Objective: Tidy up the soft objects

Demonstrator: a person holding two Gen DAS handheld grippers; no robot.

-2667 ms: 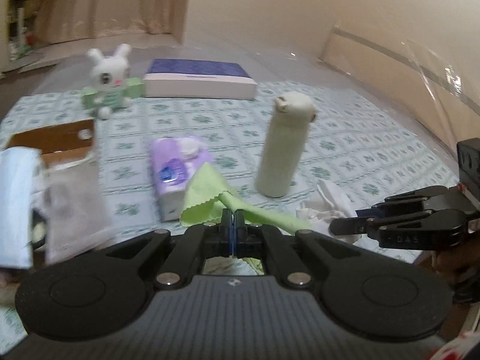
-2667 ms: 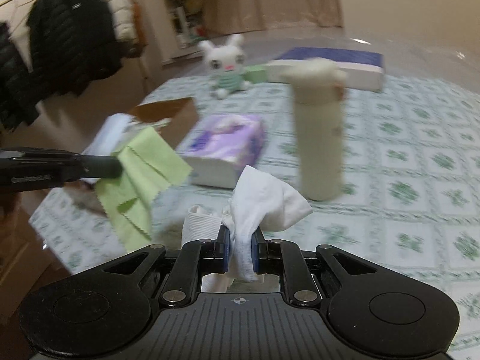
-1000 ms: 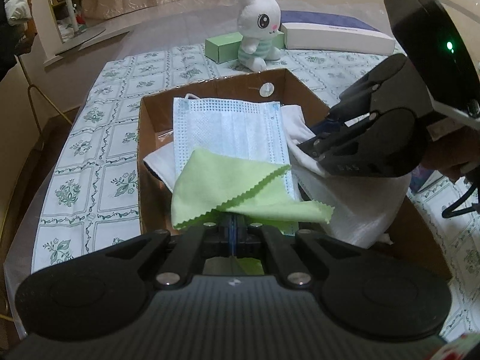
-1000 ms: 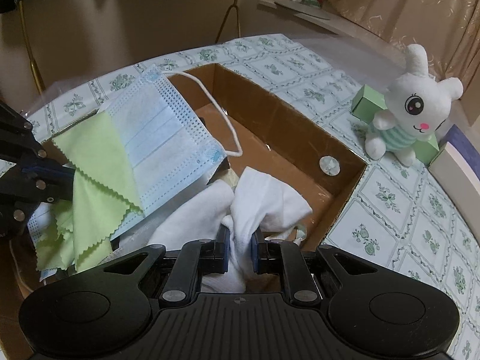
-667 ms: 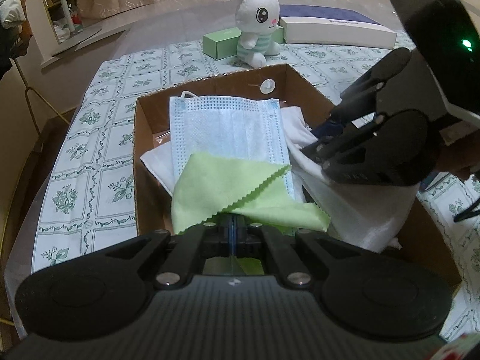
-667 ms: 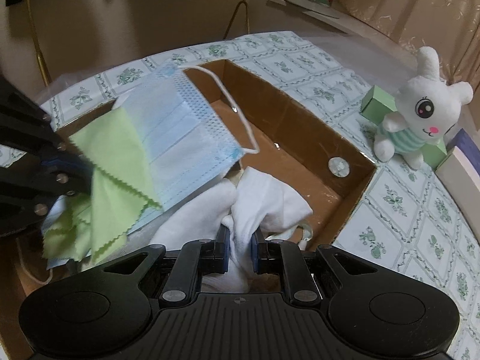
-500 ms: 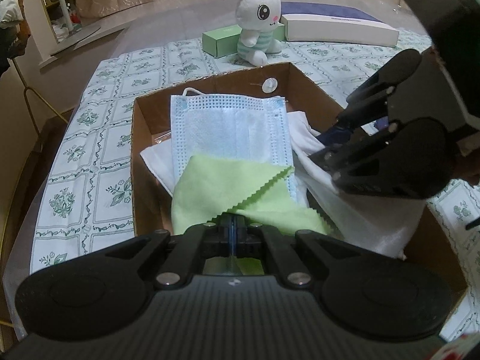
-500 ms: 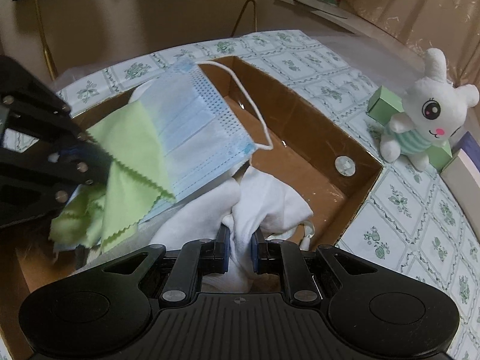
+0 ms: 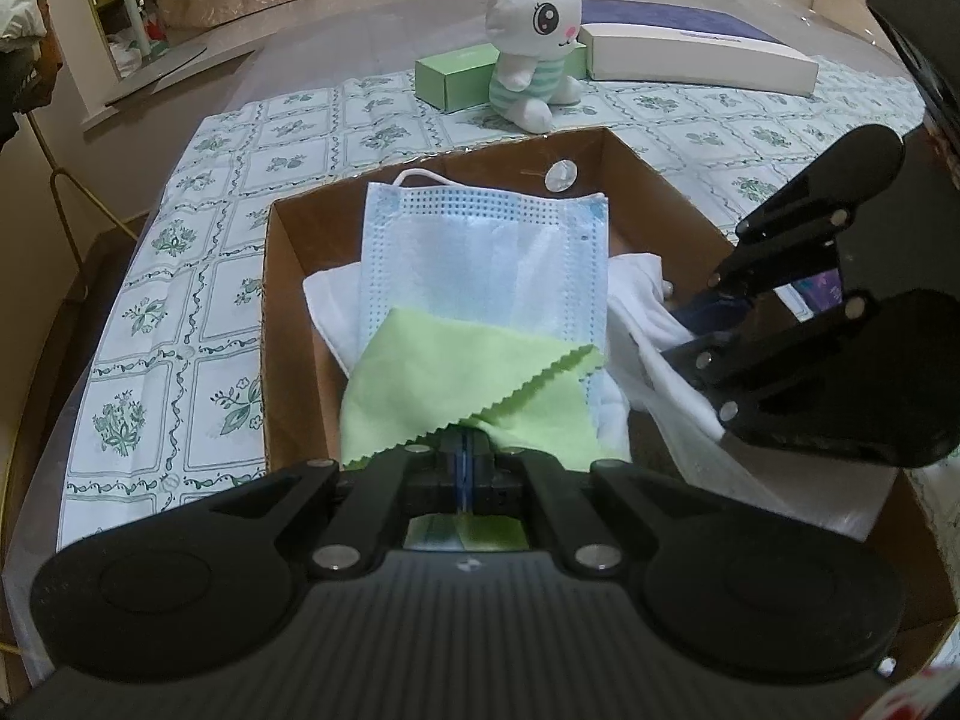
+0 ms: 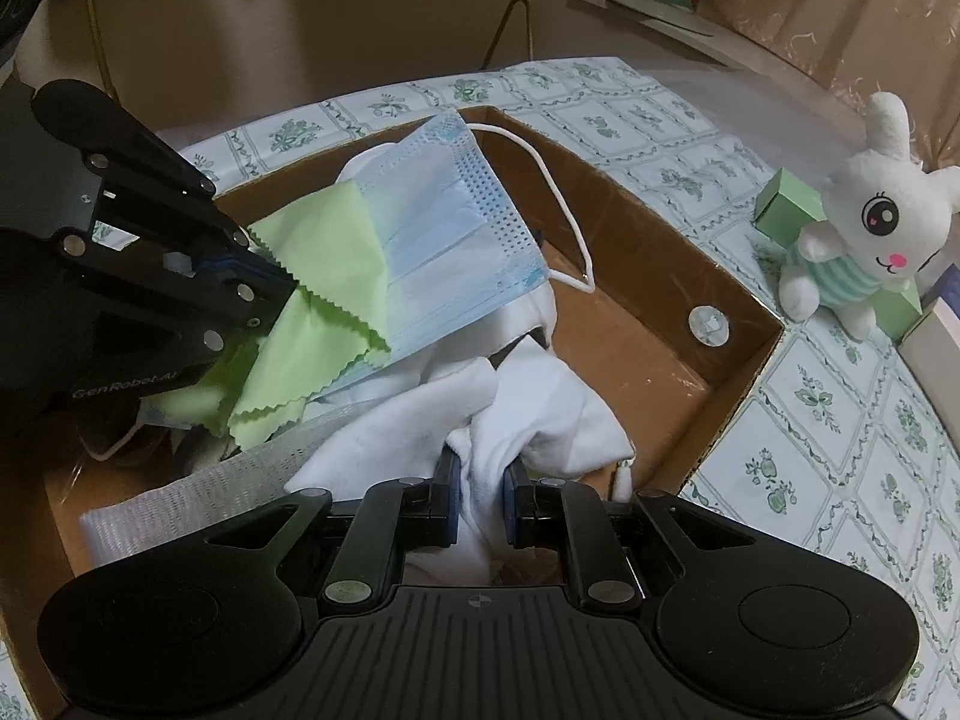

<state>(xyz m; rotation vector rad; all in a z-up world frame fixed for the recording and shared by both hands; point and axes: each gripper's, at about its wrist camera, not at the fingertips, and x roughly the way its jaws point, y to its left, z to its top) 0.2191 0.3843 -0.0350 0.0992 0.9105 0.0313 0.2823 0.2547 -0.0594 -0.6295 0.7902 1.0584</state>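
A brown cardboard box point(image 9: 277, 324) point(image 10: 690, 276) lies open on the table. Inside it lie a blue face mask point(image 9: 486, 264) point(image 10: 444, 240) and white cloths. My left gripper point(image 9: 465, 450) point(image 10: 282, 300) is shut on a light green cloth point(image 9: 456, 384) point(image 10: 318, 276) and holds it over the mask, low in the box. My right gripper point(image 10: 480, 471) point(image 9: 690, 336) is shut on a white sock point(image 10: 528, 408) point(image 9: 648, 312) inside the box, to the right of the mask.
A white plush rabbit point(image 9: 534, 30) point(image 10: 864, 222) sits beyond the box beside a green carton point(image 9: 456, 75) point(image 10: 786, 204). A white and purple flat box point(image 9: 696, 54) lies behind it. The tablecloth point(image 9: 180, 312) has a green floral pattern. The table's edge is at the left.
Both grippers carried their cloths from the table over to the box and lowered them into it. In the last second both have sunk slightly lower, still shut.
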